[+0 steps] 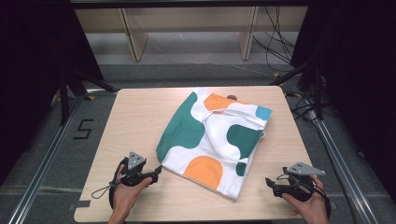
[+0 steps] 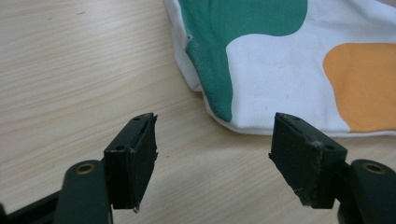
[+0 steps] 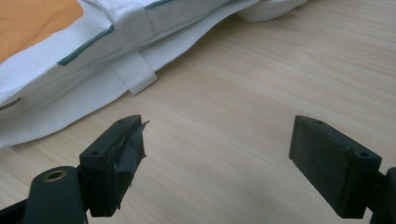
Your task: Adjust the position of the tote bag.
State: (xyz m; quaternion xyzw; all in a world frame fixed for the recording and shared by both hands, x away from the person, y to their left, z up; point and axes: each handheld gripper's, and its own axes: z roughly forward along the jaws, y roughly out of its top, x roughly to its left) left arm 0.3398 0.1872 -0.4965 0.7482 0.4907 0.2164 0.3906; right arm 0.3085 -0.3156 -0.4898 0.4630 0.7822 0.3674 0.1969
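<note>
Near edge of the counter: left tool and right tool, each hand-held, jaws spread wide, nothing gripped. Between and beyond them: tote bag, white with green and orange patches, lying flat mid-counter, long axis running from near right to far left, handles folded over its top. The left tool is nearer, the bag's near-left corner just ahead and right of its jaws; the right tool faces the open hem, somewhat farther off.
</note>
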